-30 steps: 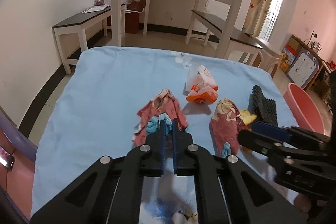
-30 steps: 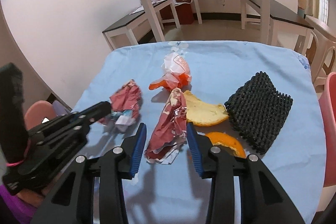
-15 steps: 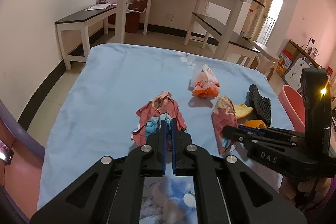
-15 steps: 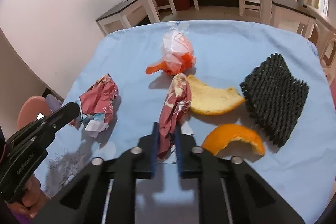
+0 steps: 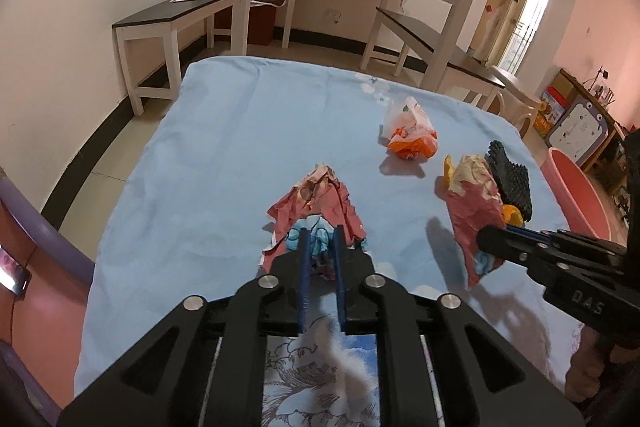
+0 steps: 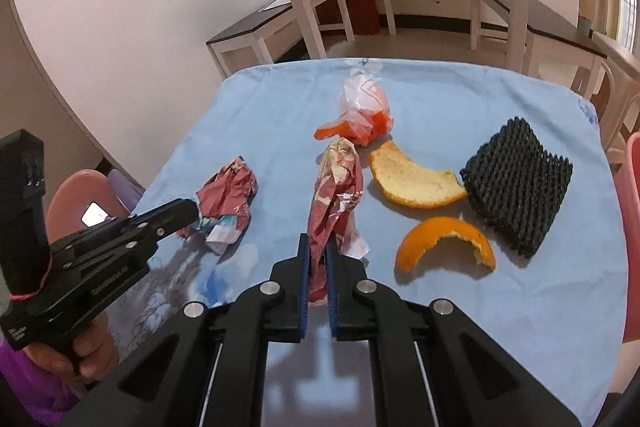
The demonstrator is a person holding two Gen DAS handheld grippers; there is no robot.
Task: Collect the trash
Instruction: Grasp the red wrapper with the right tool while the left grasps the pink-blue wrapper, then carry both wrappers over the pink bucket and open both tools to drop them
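Trash lies scattered over the middle of the table (image 6: 460,99), which is draped in a soft pale-blue cloth, and I have two pieces of it in hand. Largest is the black foam net (image 6: 516,183) near the right edge: springy, open-meshed and light as air, so I'd pinch it anywhere along an edge. Next is the long red wrapper (image 6: 336,195), crumpled paper-foil, stiff in its creases but weightless. My right gripper (image 6: 318,259) is clamped on its near end, and the rest stands up off the cloth. The balled red wrapper (image 5: 320,203) sits toward the left edge. My left gripper (image 5: 320,247) has just eased its jaws a little, with the near blue-white folds between the pads; I judge it a loose pinch that could slip, so I'd bite deeper into the wad.

Toward the far edge lies a thin plastic bag (image 6: 364,107), slick and floppy, best taken at its bunched orange end. Two orange peels remain. The pale one (image 6: 412,183) lies pith up, and the smaller orange one (image 6: 444,243) lies nearer me. Both are curved and leathery, and they are the heaviest bits here, so I'd grip across the rind's width.
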